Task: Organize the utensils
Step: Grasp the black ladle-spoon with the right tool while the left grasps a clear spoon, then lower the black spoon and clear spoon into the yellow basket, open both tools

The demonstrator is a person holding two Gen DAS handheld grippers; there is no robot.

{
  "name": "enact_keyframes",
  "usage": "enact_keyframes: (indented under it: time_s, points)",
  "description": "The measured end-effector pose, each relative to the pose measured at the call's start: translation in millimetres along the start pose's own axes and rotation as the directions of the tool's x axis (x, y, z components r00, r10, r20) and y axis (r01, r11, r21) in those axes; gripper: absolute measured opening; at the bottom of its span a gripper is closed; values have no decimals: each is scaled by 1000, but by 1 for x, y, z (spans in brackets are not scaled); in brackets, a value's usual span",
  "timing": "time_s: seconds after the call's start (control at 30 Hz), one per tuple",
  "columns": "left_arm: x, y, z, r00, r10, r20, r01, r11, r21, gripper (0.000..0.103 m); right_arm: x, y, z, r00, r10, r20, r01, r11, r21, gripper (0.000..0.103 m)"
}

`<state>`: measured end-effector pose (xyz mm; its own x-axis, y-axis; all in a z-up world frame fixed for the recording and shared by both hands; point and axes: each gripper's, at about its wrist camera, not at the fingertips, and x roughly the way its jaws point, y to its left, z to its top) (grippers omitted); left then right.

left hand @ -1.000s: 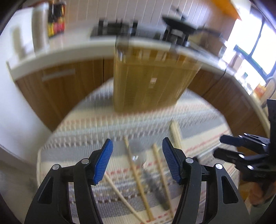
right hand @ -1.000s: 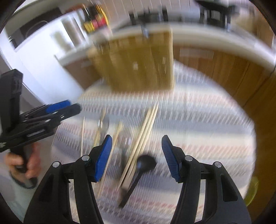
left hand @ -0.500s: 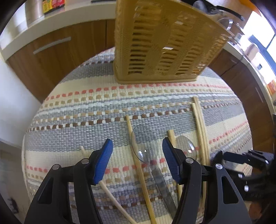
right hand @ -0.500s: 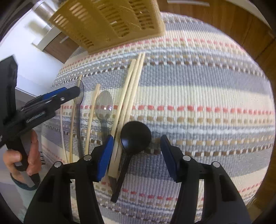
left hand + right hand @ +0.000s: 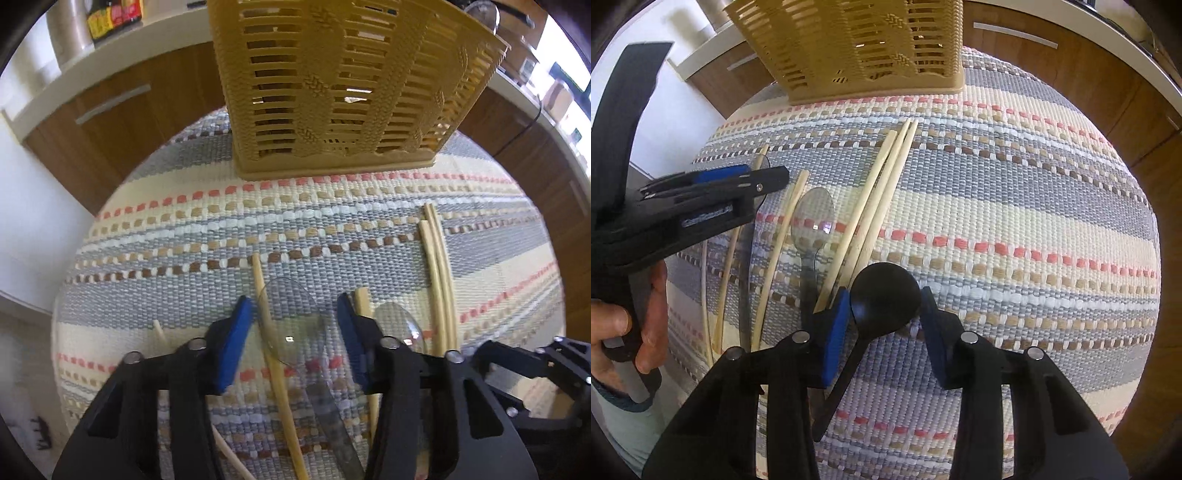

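Presently, left wrist view: left hand-held gripper [image 5: 293, 325] closing round the clear spoon [image 5: 290, 325], pads not yet pressed on it; chopsticks [image 5: 437, 273] left on the table [image 5: 166, 258]; basket [image 5: 347, 85] seemingly unfilled. Right wrist view: right hand-held gripper [image 5: 884, 321] closing round the black spoon [image 5: 884, 301], left pad touching, nothing lifted. Sorting judged barely begun.

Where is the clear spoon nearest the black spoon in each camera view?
Left wrist view: the clear spoon shows at lower right, just outside the left gripper, partly hidden.
Right wrist view: left of centre, beside the black spoon.
Shared landmark: the yellow basket at the top.
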<state>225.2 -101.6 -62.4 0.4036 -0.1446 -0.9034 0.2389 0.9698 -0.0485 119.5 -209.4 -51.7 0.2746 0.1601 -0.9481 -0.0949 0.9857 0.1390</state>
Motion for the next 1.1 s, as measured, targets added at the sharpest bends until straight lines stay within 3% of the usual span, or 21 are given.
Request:
enact_keyframes:
  time_s: [0.03, 0.17, 0.27, 0.43, 0.6, 0.83, 0.97, 1.1]
  points:
    - [0, -1, 0, 1000, 12, 2, -12, 1000, 5, 32, 0, 1, -2, 1000, -3, 2, 3, 1000, -5, 35]
    - [-6, 3, -3, 1000, 0, 22, 0, 1000, -5, 32, -3, -4, 1, 1000, 12, 15, -11, 1000, -18, 35]
    - [-20, 8, -6, 996, -53, 70, 54, 999, -3, 32, -14, -6, -3, 999, 26, 44, -25, 999, -22, 35]
    - [-49, 14, -10, 984, -114, 140, 111, 993, 26, 32, -35, -9, -9, 992, 47, 121, -42, 998, -45, 35]
    - [-87, 15, -11, 961, -163, 222, 156, 987, 47, 31, -68, -9, -15, 970, 92, 227, -74, 994, -85, 35]
    - [-151, 37, -4, 906, -173, 385, 167, 985, 50, 31, -119, 14, -5, 912, 143, 384, -86, 983, -161, 35]
    - [-186, 48, 10, 861, -166, 480, 162, 985, 50, 31, -153, 23, 10, 861, 165, 480, -82, 978, -190, 35]
    - [-216, 49, 26, 814, -156, 559, 149, 987, 59, 31, -181, 28, 31, 803, 134, 581, -23, 980, -195, 35]
